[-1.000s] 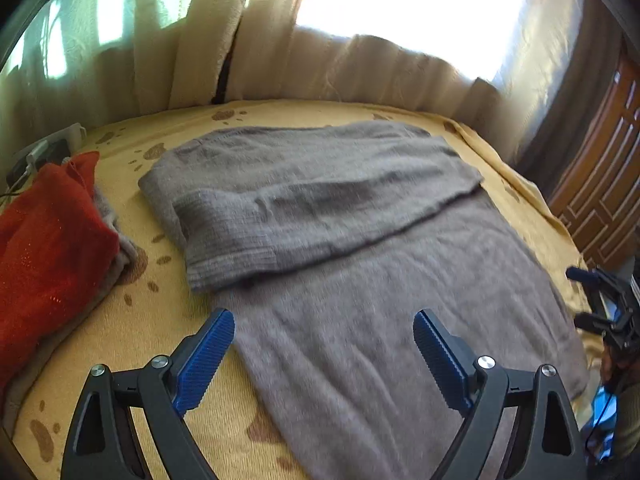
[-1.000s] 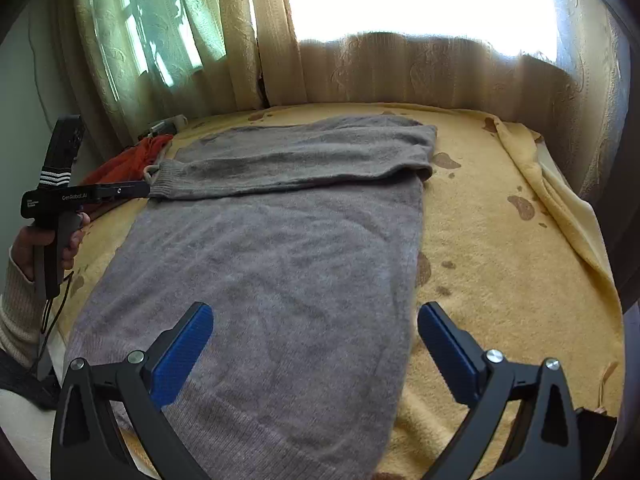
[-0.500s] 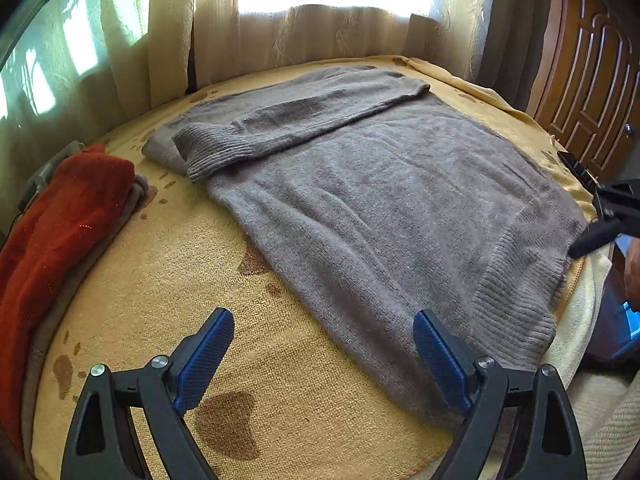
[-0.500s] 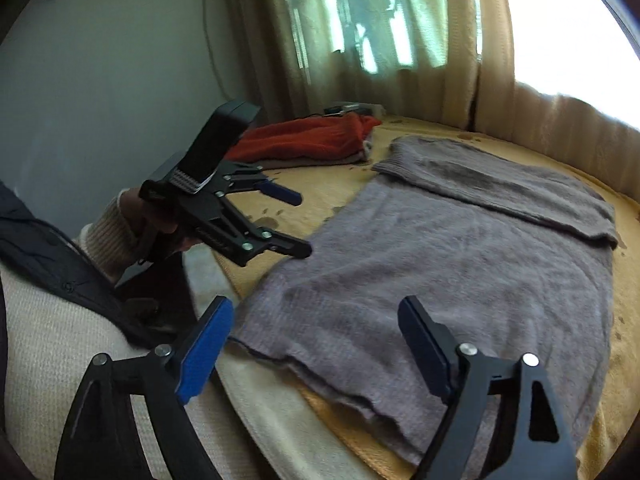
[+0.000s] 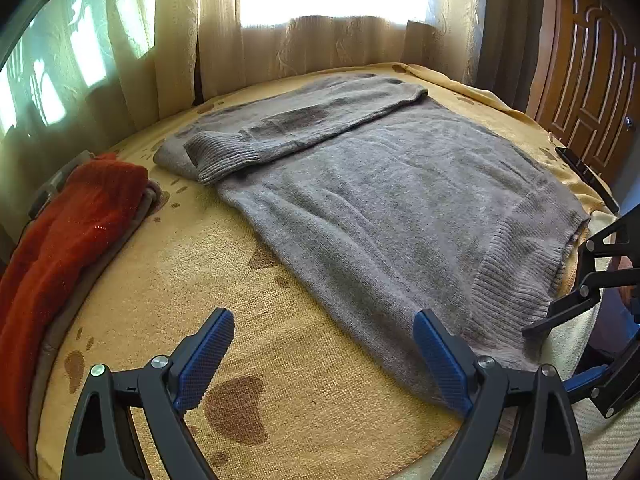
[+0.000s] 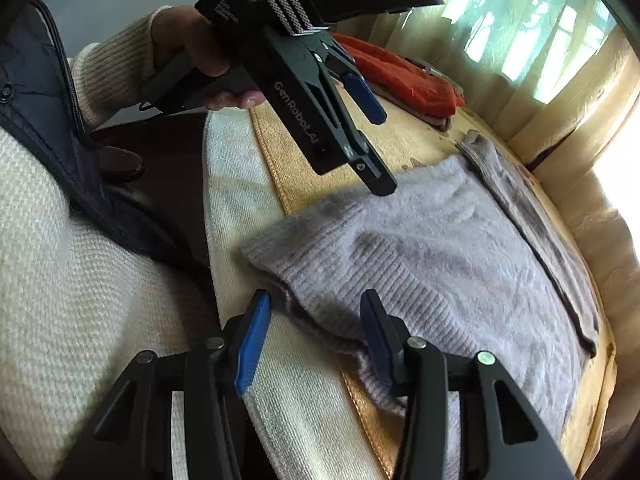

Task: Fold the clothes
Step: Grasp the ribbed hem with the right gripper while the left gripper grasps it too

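Note:
A grey knit sweater lies flat on the yellow bed cover, its sleeve folded across the top. My left gripper is open and empty, hovering over the bed at the sweater's near left hem corner. In the right wrist view the sweater shows its ribbed hem at the bed edge. My right gripper is open, jaws partly narrowed, straddling the hem edge, not clamped. The left gripper hangs above the hem there, held in a hand.
A folded red garment on a grey one lies at the bed's left. Curtains close off the far side. A wooden door stands at right. A dark phone lies at the right bed edge. My cream sweater fills the near left.
Both grippers pulled back to the near bed edge. The right gripper swung left and dropped to the sweater's hem, its jaws narrowing around the edge. The left gripper stays open.

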`<state>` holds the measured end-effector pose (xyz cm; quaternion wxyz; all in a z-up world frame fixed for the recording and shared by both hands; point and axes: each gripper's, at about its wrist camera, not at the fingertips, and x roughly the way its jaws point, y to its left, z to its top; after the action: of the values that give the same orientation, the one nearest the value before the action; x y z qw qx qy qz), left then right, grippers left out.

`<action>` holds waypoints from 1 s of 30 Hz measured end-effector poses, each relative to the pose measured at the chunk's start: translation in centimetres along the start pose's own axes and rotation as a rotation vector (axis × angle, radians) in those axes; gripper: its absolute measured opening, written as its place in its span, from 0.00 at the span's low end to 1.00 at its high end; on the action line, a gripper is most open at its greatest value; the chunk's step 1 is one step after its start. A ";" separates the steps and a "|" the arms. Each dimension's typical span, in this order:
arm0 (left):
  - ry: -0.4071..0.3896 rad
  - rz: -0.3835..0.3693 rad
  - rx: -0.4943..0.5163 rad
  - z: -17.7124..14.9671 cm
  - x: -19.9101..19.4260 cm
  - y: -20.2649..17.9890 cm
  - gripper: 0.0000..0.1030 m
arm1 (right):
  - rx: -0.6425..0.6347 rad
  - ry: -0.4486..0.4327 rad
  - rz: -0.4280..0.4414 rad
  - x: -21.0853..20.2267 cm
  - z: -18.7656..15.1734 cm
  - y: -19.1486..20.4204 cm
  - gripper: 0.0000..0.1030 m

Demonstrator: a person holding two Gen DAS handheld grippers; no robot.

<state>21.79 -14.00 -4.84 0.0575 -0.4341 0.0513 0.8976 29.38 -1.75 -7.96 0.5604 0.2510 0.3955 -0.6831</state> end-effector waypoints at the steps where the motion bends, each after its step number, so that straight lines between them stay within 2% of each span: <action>1: -0.001 0.001 0.002 -0.1 0.0 0.0 0.90 | -0.001 0.000 0.005 0.1 0.1 0.0 0.41; 2: -0.002 0.002 0.005 -0.1 0.0 0.0 0.90 | 0.001 0.000 0.011 0.1 0.3 0.0 0.38; 4: -0.002 0.004 0.007 -0.1 0.0 0.1 0.90 | 0.025 0.002 0.021 0.3 0.5 -0.3 0.19; 7: -0.013 0.008 0.017 -0.3 -0.1 0.1 0.90 | 0.079 -0.003 0.033 0.3 0.9 -1.3 0.10; 9: -0.060 0.026 0.055 -0.5 -0.7 -0.1 0.90 | 0.145 -0.028 0.033 -0.1 1.1 -3.0 0.10; 13: -0.230 0.064 0.235 -1.4 -3.3 -1.4 0.90 | 0.277 -0.080 0.033 -0.9 1.4 -6.4 0.09; 15: -0.274 0.082 0.321 -1.7 -4.2 -2.1 0.90 | 0.343 -0.105 0.033 -1.3 1.6 -8.1 0.09; 20: -0.293 0.082 0.489 -2.2 -4.3 -4.1 0.90 | 0.425 -0.131 0.034 -1.3 1.4 -10.9 0.09; 25: -0.260 0.000 0.575 -1.7 -3.0 -6.8 0.90 | 0.409 -0.150 0.038 -1.5 1.9 -11.0 0.09; 26: -0.245 -0.007 0.570 -1.3 -2.6 -7.1 0.79 | 0.404 -0.156 0.038 -1.7 1.9 -11.0 0.09; 27: -0.224 -0.014 0.554 -0.7 -2.2 -7.3 0.53 | 0.399 -0.163 0.038 -1.9 1.9 -10.9 0.09; 28: -0.192 -0.022 0.513 0.2 -1.6 -7.0 0.39 | 0.395 -0.170 0.040 -2.1 1.9 -10.9 0.09; 29: -0.156 -0.037 0.447 1.1 -1.0 -6.4 0.17 | 0.392 -0.179 0.042 -2.3 2.0 -10.9 0.09; 30: -0.129 -0.051 0.384 2.0 -0.5 -5.7 0.11 | 0.390 -0.188 0.044 -2.5 2.0 -10.9 0.09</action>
<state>21.36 -8.12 -3.49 0.1653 -0.3579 0.2067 0.8955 19.70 -1.34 -2.01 0.5504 0.2983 0.1965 -0.7546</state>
